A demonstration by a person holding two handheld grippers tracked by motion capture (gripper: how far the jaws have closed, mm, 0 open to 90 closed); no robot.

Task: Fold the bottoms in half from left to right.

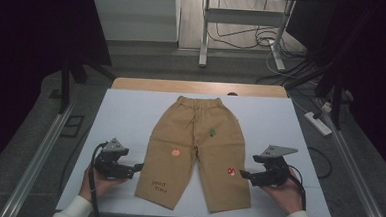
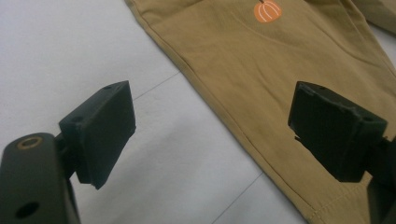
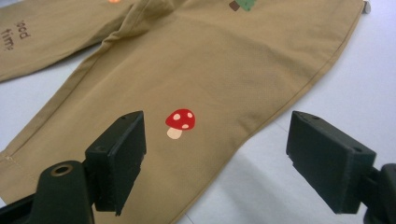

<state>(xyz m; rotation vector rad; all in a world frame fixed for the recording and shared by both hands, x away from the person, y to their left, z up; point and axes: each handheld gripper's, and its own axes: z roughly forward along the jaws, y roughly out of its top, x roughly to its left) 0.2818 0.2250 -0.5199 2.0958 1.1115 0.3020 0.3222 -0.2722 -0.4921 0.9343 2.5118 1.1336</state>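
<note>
1. Trousers (image 1: 197, 146) of tan cloth lie flat on the white table (image 1: 125, 115), waistband at the far side, both legs pointing toward the person. Nothing lies on the cloth or on the bare table beside it.
2. Printed marks on the trousers: an orange pumpkin (image 1: 175, 152) on the left leg, a green tree (image 1: 212, 132) near the crotch, a red mushroom (image 1: 231, 171) on the right leg, and the words "good time" (image 1: 159, 186) near the left hem.
3. Left gripper (image 1: 139, 167) is held in the left hand (image 1: 97, 182), low over the table just beside the outer edge of the left leg. Its jaws stand wide apart with nothing between the pads; in the left gripper view the leg's outer seam runs between them, one jaw over bare table and the other over cloth.
4. Right gripper (image 1: 242, 174) is held in the right hand (image 1: 282, 193) just beside the outer edge of the right leg, pointing in toward the mushroom. Its jaws are likewise spread and hold nothing; in the right gripper view the mushroom sits between them, apart from both.
5. Beyond the table's far edge stand a white metal frame (image 1: 245, 21) and loose cables (image 1: 264, 42) on the floor, and a white power strip (image 1: 318, 123) lies to the right, all well apart from the trousers.
</note>
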